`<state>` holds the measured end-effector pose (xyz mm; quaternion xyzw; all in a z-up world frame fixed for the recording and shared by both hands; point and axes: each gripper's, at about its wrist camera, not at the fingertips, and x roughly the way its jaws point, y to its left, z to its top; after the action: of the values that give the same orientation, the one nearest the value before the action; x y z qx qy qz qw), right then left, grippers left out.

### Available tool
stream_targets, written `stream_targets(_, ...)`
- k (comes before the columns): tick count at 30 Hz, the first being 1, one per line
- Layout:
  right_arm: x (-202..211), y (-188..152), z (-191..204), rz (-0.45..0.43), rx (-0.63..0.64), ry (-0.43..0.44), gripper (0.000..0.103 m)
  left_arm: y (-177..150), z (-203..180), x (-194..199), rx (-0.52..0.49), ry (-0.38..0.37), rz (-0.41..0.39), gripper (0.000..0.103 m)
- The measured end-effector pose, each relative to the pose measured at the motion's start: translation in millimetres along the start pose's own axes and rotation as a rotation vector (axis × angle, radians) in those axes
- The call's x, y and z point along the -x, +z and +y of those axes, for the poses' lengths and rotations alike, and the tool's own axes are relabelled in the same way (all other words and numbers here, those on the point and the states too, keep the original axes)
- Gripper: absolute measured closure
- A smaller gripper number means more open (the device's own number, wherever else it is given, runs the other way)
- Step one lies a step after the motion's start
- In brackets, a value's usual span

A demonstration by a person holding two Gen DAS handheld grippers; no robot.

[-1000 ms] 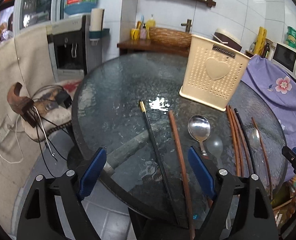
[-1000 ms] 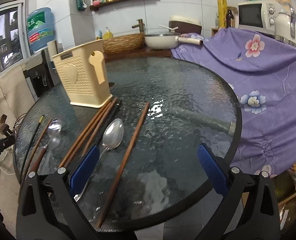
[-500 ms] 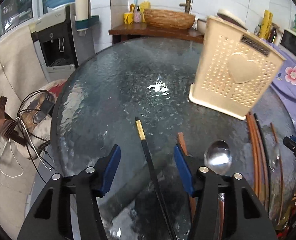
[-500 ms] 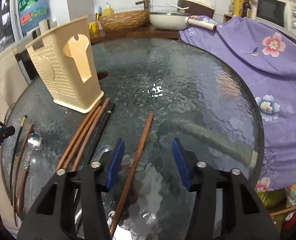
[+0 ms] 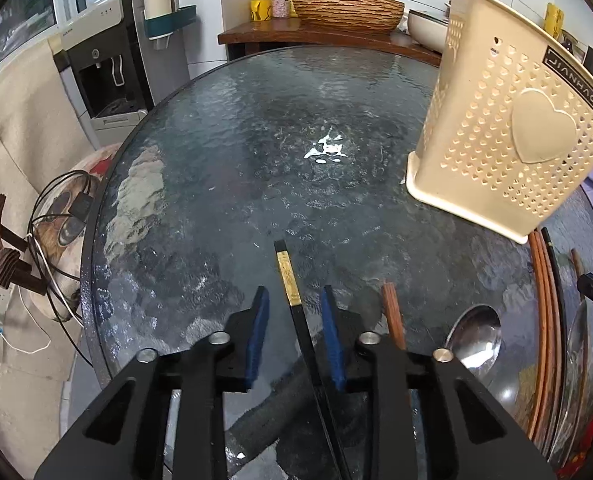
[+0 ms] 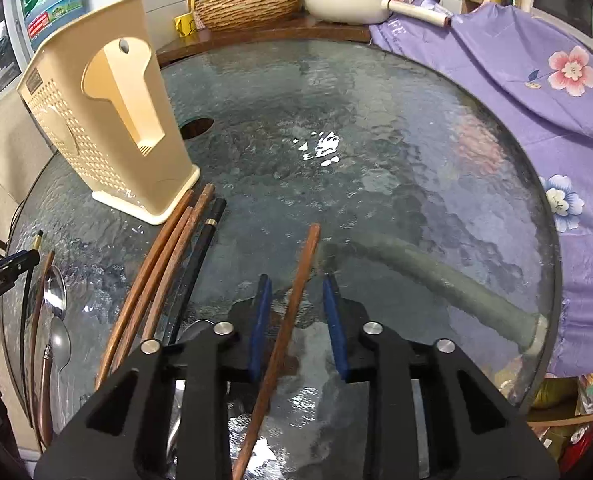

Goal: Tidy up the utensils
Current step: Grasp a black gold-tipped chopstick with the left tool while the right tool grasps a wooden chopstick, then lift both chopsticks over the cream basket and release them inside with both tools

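L tool open w/ black chopstick btwn pads; R tool open, straddling brown chopstick.

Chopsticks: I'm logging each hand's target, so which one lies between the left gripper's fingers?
The black chopstick with the gold band, lying alone between the left gripper fingers; the brown chopstick lies outside them.

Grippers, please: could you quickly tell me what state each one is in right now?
Left gripper: open, pads either side of the black chopstick, not clamped.
Right gripper: open, straddling a brown chopstick, not clamped.
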<state>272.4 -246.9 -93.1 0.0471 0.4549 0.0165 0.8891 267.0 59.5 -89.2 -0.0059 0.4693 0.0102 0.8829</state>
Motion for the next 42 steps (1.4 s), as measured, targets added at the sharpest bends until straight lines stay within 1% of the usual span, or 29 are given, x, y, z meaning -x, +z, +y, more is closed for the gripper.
stream_targets(5, -4, 4, 3, 0.001, 0.018, -0.001, 0.08, 5, -1, -3, -0.005, 0.006, 0.002, 0.086)
stream_targets(9, -6, 9, 1, 0.006, 0.026, 0.001, 0.089, 7, -5, -6, -0.012, 0.006, 0.0, 0.093)
stream_targets(11, -8, 11, 1, 0.007, 0.028, 0.0, 0.092, 10, -5, -7, 0.0, -0.006, 0.0, 0.094)
stream_targets(13, -9, 12, 2, 0.01, 0.035, 0.001, 0.092, 11, -7, -8, 0.007, -0.011, -0.002, 0.094)
stream_targets(16, -12, 14, 5, 0.01, 0.055, -0.001, 0.092, 13, -12, -10, -0.009, -0.014, -0.003, 0.094)
stream_targets(18, -14, 15, 4, 0.01, 0.052, 0.012, 0.093, 15, -14, -12, -0.012, -0.024, -0.002, 0.095)
stream_targets(20, -16, 17, 1, 0.008, 0.028, 0.05, 0.094, 15, -12, -12, -0.01, -0.041, -0.003, 0.095)
stream_targets(22, -16, 17, -1, 0.0, 0.014, 0.072, 0.094, 17, -11, -13, 0.001, -0.069, -0.007, 0.096)
stream_targets(25, -11, 17, -1, -0.024, 0.023, 0.09, 0.095, 16, -10, -12, 0.004, -0.094, -0.011, 0.096)
stream_targets(28, -2, 19, 1, -0.051, 0.026, 0.148, 0.095, 17, -14, -8, -0.001, -0.117, -0.029, 0.096)
stream_targets(31, 10, 23, 2, -0.087, 0.035, 0.167, 0.095, 18, -19, 2, -0.002, -0.141, -0.051, 0.096)
stream_targets(38, 49, 30, 7, -0.186, 0.066, 0.21, 0.096, 26, -22, 44, -0.021, -0.198, -0.146, 0.096)
stream_targets(42, 80, 33, 8, -0.26, 0.086, 0.232, 0.096, 30, -24, 73, -0.031, -0.232, -0.206, 0.096)
